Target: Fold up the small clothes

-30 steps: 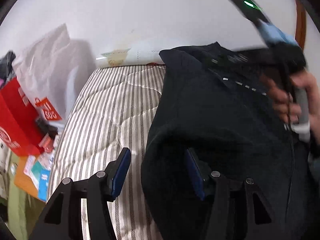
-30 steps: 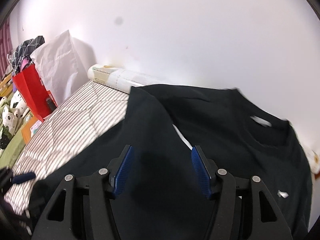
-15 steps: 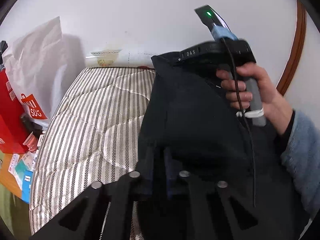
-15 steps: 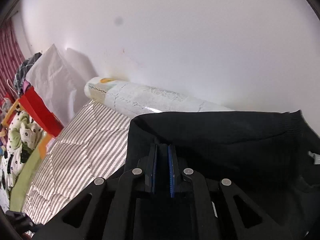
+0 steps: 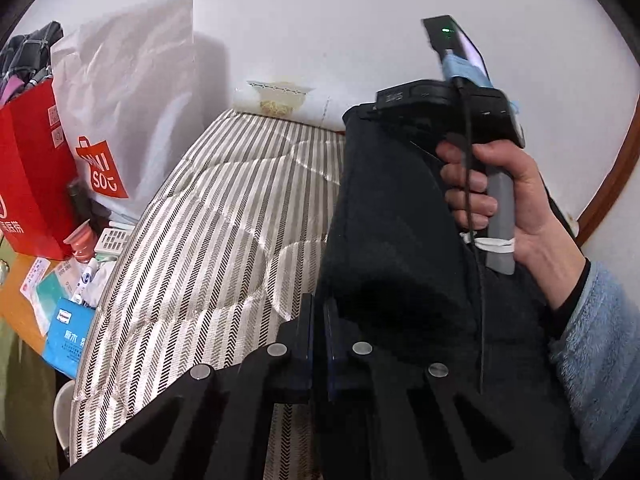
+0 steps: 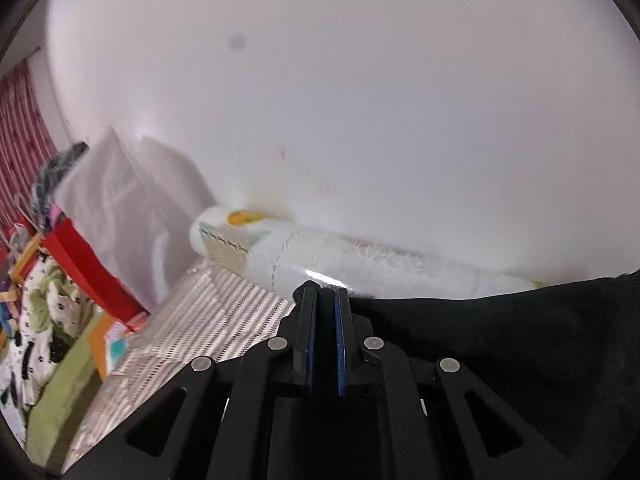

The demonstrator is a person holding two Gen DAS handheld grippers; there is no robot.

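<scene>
black garment (image 5: 392,240) cut off below, bedside clutter (image 6: 48,320) blurred

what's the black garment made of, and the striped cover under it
Black garment: looks like soft matte knit, maybe cotton; it drapes limply and shows no shine. Striped cover: seems a quilted woven fabric with slight sheen; herringbone stripes, stitched puffy lines, bright highlights.

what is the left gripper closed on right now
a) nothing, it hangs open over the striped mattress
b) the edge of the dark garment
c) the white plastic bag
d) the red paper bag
b, since the left gripper has its blue pads pressed together on the edge of the dark garment, which hangs above the striped mattress.
</scene>
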